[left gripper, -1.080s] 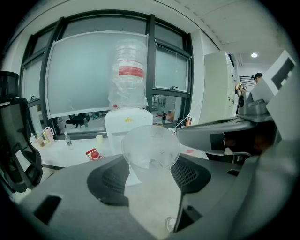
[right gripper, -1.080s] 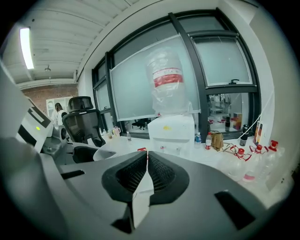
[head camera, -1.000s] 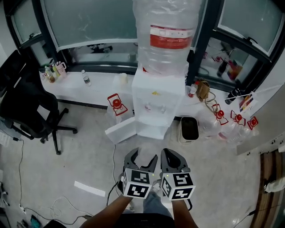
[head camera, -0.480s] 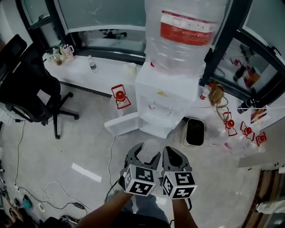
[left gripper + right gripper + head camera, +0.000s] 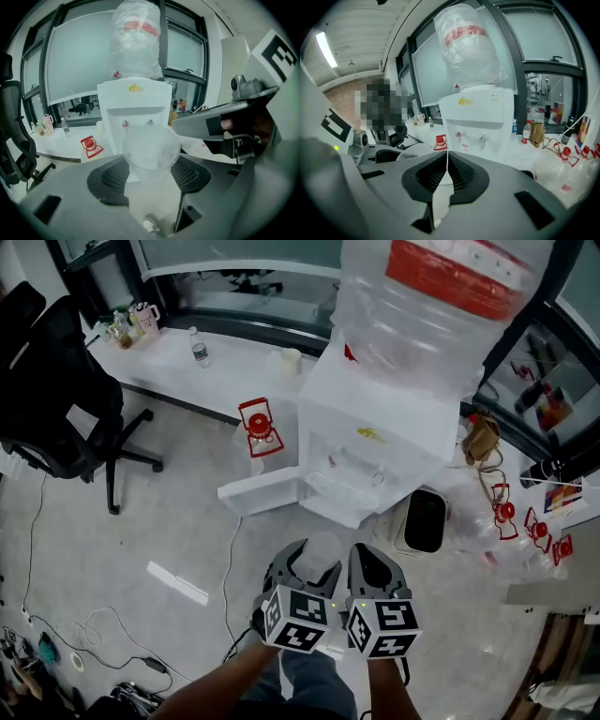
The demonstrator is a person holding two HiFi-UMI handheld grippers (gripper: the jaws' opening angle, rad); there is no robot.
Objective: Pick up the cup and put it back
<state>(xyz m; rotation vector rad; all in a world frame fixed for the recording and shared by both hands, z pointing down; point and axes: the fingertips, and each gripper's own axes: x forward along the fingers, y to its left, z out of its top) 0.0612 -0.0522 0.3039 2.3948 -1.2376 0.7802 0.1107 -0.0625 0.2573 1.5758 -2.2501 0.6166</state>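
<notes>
**Cup held in left gripper, in front of water dispenser**

The cup (image 5: 150, 152), clear plastic and upright with its wide mouth uppermost, sits between the two jaws of the left gripper (image 5: 307, 563). The jaws stand wide, and their ribbed pads (image 5: 108, 180) press on the cup wall from either side. The cup is off any surface, carried above the grey floor (image 5: 141, 512). It faces the front of the water dispenser (image 5: 375, 442) and is near it without touching.

The right gripper (image 5: 371, 565) is just beside the left one, on its right. Its jaws are brought together, pad against pad, with nothing between them.

The dispenser is white, with two taps on its front panel, and its lower door (image 5: 258, 495) hangs open to the left. An inverted water bottle (image 5: 441, 306) with a red label stands on top of it. A black bin (image 5: 425, 519) stands on the floor just beside the dispenser's right side. A red lantern-shaped item (image 5: 258, 426) sits at the edge of a low white ledge (image 5: 216, 371) to the left. A black office chair (image 5: 56, 399) stands well apart at far left.
</notes>
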